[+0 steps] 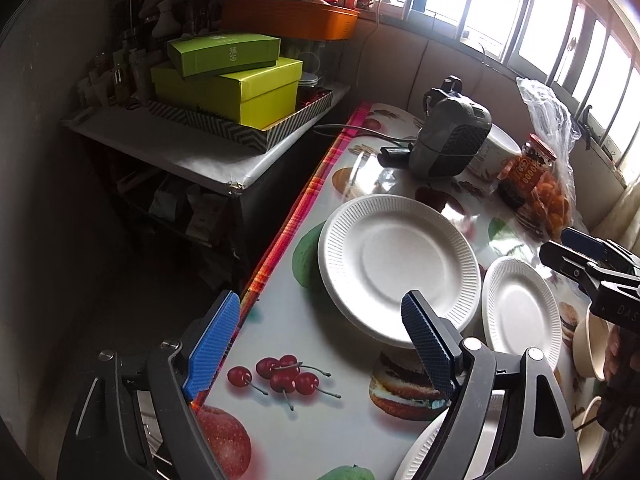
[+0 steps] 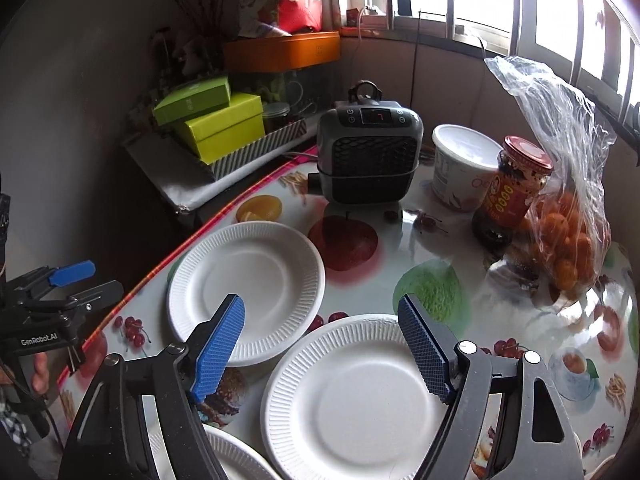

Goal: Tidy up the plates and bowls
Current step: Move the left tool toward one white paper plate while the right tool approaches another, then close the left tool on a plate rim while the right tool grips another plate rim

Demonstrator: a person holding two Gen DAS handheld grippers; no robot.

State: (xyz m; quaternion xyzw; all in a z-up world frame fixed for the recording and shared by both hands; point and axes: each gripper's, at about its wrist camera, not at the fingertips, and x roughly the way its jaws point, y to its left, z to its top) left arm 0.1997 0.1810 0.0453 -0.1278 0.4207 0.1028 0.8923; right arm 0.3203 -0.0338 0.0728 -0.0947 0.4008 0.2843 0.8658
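Three white ribbed paper plates lie on the fruit-print table. In the left wrist view, one plate (image 1: 400,268) sits just beyond my left gripper (image 1: 320,304), which is open with nothing between its blue pads. A second plate (image 1: 520,312) lies to its right, and a third (image 1: 420,456) shows under the right finger. A beige bowl (image 1: 588,344) sits at the far right, half hidden by my right gripper (image 1: 560,246). In the right wrist view, my right gripper (image 2: 320,308) is open and empty above the near plate (image 2: 352,396). The other plate (image 2: 248,288) lies to the left, near my left gripper (image 2: 90,280).
At the back of the table stand a grey heater (image 2: 368,156), a white tub (image 2: 460,168), a red-lidded jar (image 2: 512,192) and a bag of oranges (image 2: 568,232). Left of the table's red edge (image 1: 288,232) a side table (image 1: 180,144) holds green boxes (image 1: 236,88).
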